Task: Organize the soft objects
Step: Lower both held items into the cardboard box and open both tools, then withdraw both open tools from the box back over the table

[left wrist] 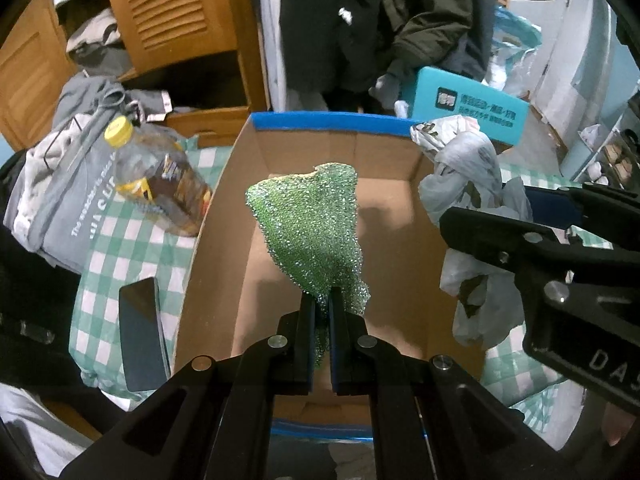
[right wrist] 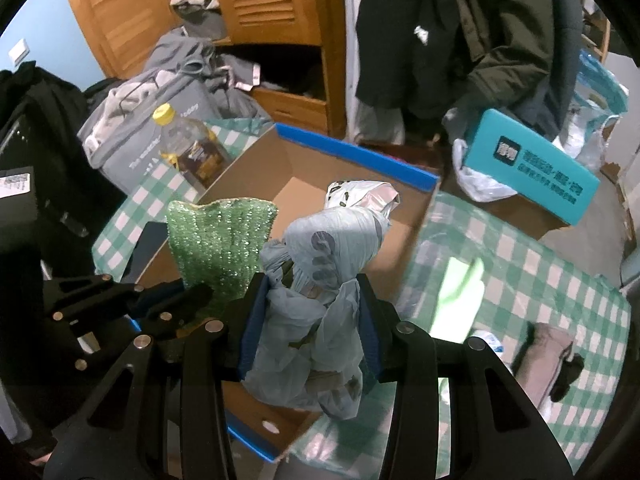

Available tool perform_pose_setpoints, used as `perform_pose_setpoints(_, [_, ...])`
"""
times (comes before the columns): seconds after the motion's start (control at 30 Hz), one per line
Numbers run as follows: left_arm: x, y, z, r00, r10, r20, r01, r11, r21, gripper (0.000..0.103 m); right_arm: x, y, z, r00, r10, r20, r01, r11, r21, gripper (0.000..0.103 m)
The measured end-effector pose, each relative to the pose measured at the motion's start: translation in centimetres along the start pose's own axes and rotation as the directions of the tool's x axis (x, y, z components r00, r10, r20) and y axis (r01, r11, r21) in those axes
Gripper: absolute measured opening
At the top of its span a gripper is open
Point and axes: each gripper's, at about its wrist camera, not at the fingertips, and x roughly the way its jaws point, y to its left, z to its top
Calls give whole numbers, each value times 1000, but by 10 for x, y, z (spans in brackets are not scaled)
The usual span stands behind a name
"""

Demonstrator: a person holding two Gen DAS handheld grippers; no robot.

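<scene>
Your left gripper (left wrist: 324,300) pinches the light, floppy green scrubber (left wrist: 312,232) by its 6 o'clock corner; right gripper (right wrist: 308,320) squeezes the crumpled plastic bag (right wrist: 320,280), probably slippery, over the cardboard box (left wrist: 248,184).

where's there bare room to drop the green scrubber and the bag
The cardboard box floor is bare, bordered by its blue-taped rim. The checked cloth right of the box is partly free. Left of the box is crowded: bottle, grey clothes, dark phone.

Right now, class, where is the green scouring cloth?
The green scouring cloth is pinched in the left gripper above the open cardboard box, left of the bagged bundle.
</scene>
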Motion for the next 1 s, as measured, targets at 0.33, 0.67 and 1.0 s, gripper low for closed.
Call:
perform_pose_setpoints(0.33, [15,5,-4,998,-3,-56,3,1000,-6,7,23,3,-2,998,37,-59,-36,999,7,43])
perform_pose_setpoints(0.67, [20,8,-7,997,23,-73,-25,999,-23,39,15,-3,-2,999,29,-44,-28,999,25,69])
perform_pose_setpoints(1.0, [8,-9,-2,999,18,-39,-18,1000,7,54,-3,-25,-10,1000,-7,-10,8,999,51,72])
